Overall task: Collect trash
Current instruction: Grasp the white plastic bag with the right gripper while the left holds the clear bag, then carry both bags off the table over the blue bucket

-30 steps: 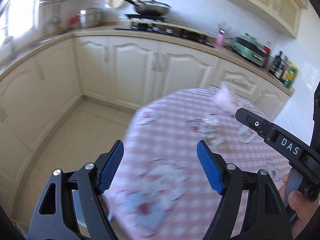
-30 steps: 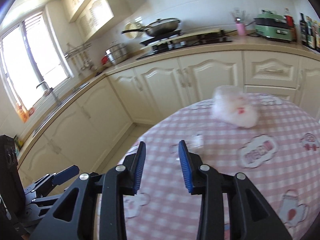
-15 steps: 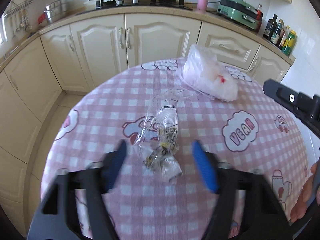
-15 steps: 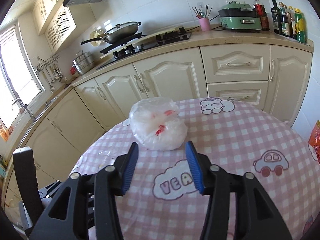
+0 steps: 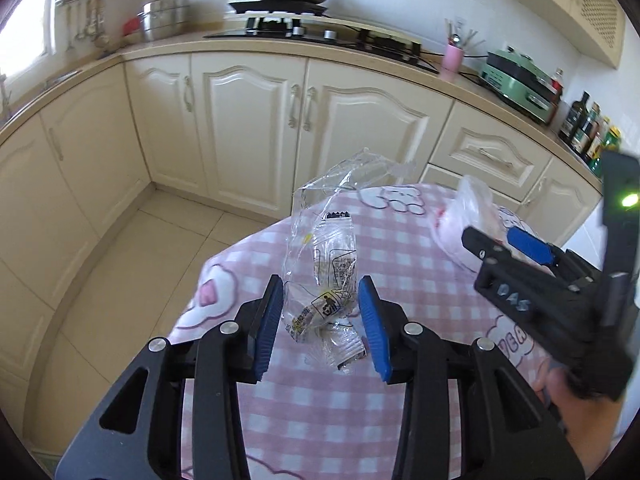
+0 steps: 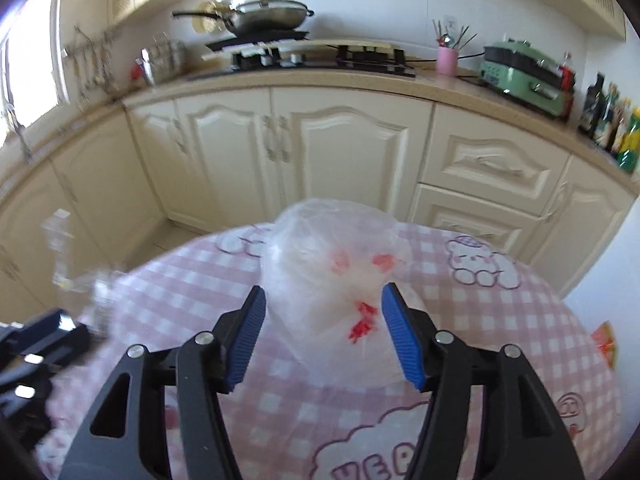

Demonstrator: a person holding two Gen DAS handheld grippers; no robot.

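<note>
A crumpled clear plastic wrapper point(image 5: 332, 264) with printed labels stands up between the blue pads of my left gripper point(image 5: 320, 320). The jaws are closing and both pads touch its lower end over the pink checked tablecloth point(image 5: 400, 248). A knotted white plastic bag point(image 6: 332, 272) with red marks sits on the table. My right gripper point(image 6: 324, 332) brackets its near side, jaws opening, pads just clear of the plastic. In the left wrist view that right gripper point(image 5: 496, 240) reaches in beside the bag point(image 5: 468, 216). The wrapper point(image 6: 80, 280) is a blur at the left of the right wrist view.
Cream cabinets point(image 5: 256, 128) run behind the round table, with tiled floor point(image 5: 132, 280) between them. On the counter stand a hob with a wok point(image 6: 268, 16), a pink utensil cup point(image 6: 447, 60), a green appliance point(image 6: 524, 72) and bottles point(image 6: 612, 124). An orange-red item point(image 6: 604, 344) lies at the table's right edge.
Both grippers have come in over the table. The left jaws narrowed onto the wrapper, whose top now stands up. The right jaws widened and now flank the white bag.
</note>
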